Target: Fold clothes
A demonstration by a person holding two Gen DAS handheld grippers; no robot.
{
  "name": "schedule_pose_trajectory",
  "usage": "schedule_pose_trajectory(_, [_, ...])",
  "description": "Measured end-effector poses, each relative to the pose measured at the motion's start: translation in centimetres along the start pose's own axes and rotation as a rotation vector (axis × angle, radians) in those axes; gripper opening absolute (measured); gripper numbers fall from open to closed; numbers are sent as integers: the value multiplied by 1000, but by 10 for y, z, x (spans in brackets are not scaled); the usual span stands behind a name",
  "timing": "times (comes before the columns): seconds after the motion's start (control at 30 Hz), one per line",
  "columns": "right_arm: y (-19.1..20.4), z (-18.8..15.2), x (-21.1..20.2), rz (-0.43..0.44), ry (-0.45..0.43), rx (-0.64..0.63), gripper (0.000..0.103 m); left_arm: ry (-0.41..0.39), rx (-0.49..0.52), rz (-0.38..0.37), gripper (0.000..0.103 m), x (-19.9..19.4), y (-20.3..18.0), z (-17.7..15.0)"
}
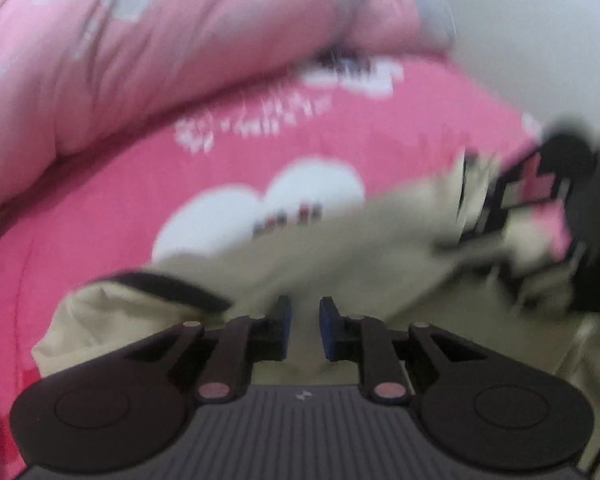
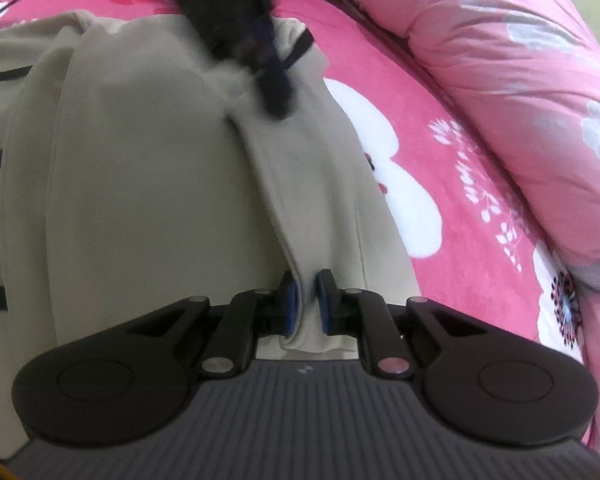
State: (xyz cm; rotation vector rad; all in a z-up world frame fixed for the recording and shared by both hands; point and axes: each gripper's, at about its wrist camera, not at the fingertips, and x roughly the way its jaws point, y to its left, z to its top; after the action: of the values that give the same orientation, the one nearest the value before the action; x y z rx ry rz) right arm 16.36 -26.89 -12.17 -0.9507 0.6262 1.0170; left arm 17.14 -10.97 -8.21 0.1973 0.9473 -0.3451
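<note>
A beige garment [image 2: 148, 168] with black trim lies on a pink bedsheet [image 2: 460, 128]. One long fold of it runs up from my right gripper [image 2: 306, 300], which is shut on the fold's near end. At the fold's far end sits my left gripper [image 2: 278, 92], dark and blurred. In the left wrist view, the left gripper [image 1: 304, 320] hovers low over the beige garment [image 1: 340, 240]. Its blue pads stand a narrow gap apart, and the cloth shows through the gap unpinched. The right gripper's dark body [image 1: 572, 152] is at the right edge.
A puffy pink quilt [image 2: 500, 60] with grey flowers is bunched along the bed's far side, close to the garment's edge. The pink bedsheet [image 1: 180, 184] with white flower prints surrounds the garment. A pale wall [image 1: 520, 40] rises behind the bed.
</note>
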Motion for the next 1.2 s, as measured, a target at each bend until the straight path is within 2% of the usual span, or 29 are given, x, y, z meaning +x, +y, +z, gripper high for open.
schedule_pose_trajectory(0.13, [-4, -6, -17, 13, 2, 72, 21, 2, -20, 0, 16, 6, 3, -10])
schedule_pose_trajectory(0.27, [-37, -14, -53, 78, -70, 302, 23, 5, -40, -1, 16, 10, 1, -11])
schedule_pose_trajectory(0.33, [-66, -16, -63, 105, -144, 528, 23, 6, -34, 1, 16, 11, 0, -12])
schedule_pose_trajectory(0.47, [-83, -2, -39, 109, -209, 688, 23, 16, -40, 3, 16, 12, 0, -11])
schedule_pose_trajectory(0.53, [-70, 2, -9, 139, -176, 695, 22, 24, -38, 0, 16, 10, 0, -12])
schedule_pose_trajectory(0.6, [-50, -4, 27, 161, -80, 677, 22, 38, -51, -13, 16, 6, 3, -10])
schedule_pose_trajectory(0.63, [-41, -8, 34, 134, -99, 658, 22, 34, -69, -23, 17, 0, 6, -9])
schedule_pose_trajectory(0.73, [-42, -9, 32, 132, -121, 680, 23, -17, -100, -40, 16, -22, 13, -1])
schedule_pose_trajectory(0.8, [-46, -11, 32, 153, -117, 712, 23, -84, -107, -49, 19, -33, 14, 8])
schedule_pose_trajectory(0.83, [-46, -12, 32, 157, -119, 711, 23, -106, -104, -49, 23, -33, 13, 12])
schedule_pose_trajectory(0.9, [-44, -9, 32, 158, -115, 691, 23, -94, -67, -33, 36, -20, 7, 16])
schedule_pose_trajectory(0.93, [-43, -9, 32, 155, -115, 689, 24, -64, -34, -22, 46, -9, 2, 14])
schedule_pose_trajectory(1.0, [-43, -10, 26, 147, -117, 695, 24, 13, 52, 12, 49, 17, -8, 1])
schedule_pose_trajectory(1.1, [-47, -5, 16, 131, -95, 702, 24, -18, 156, 61, 51, 20, -19, -13])
schedule_pose_trajectory(1.17, [-50, -4, -5, 93, -160, 720, 24, -26, 133, 51, 52, 20, -15, -14])
schedule_pose_trajectory(1.2, [-49, -4, -8, 75, -159, 703, 24, -26, 112, 41, 53, 21, -12, -13])
